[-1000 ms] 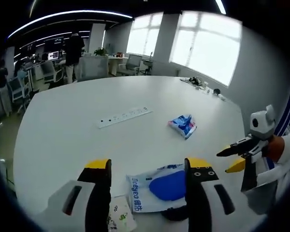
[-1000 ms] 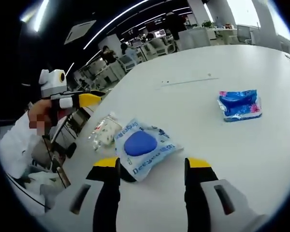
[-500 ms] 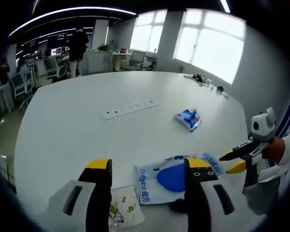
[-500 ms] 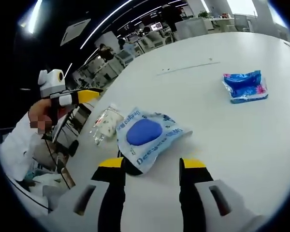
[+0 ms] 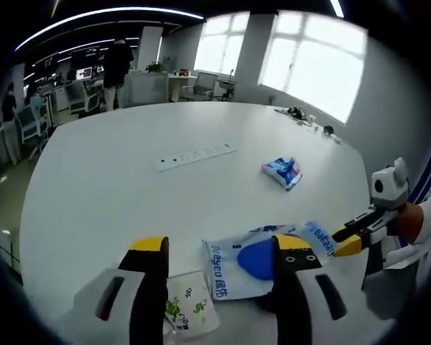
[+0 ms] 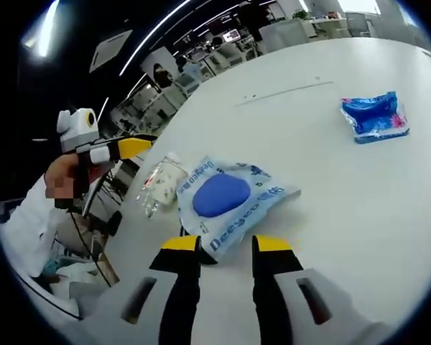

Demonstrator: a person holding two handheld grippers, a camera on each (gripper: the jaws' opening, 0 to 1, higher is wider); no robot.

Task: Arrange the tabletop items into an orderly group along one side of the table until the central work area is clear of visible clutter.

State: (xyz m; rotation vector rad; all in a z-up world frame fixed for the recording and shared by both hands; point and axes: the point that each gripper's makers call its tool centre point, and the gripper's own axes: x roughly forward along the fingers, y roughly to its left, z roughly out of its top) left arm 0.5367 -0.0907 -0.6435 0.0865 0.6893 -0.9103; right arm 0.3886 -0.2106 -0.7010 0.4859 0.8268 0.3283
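Observation:
A white bag with a blue oval patch [image 5: 255, 259] lies on the white table [image 5: 115, 194] near its front edge. My left gripper [image 5: 219, 251] is open just in front of it. A small clear packet with green print [image 5: 187, 313] lies between its jaws. My right gripper [image 6: 226, 248] is open but narrow, with the white bag's [image 6: 230, 198] near edge between its tips. From the left gripper view, the right gripper [image 5: 336, 241] touches the bag's right corner. A blue snack packet [image 5: 282, 171] lies farther out.
A white power strip [image 5: 195, 155] lies across the middle of the table. Something black [image 5: 269, 316] sticks out from under the bag. The left gripper [image 6: 152, 139] is held at the left beside the clear packet [image 6: 158, 183]. Desks, chairs and people stand beyond the table.
The right gripper's jaws have narrowed step by step and come up to the white bag's edge. The left gripper stays open and has barely shifted.

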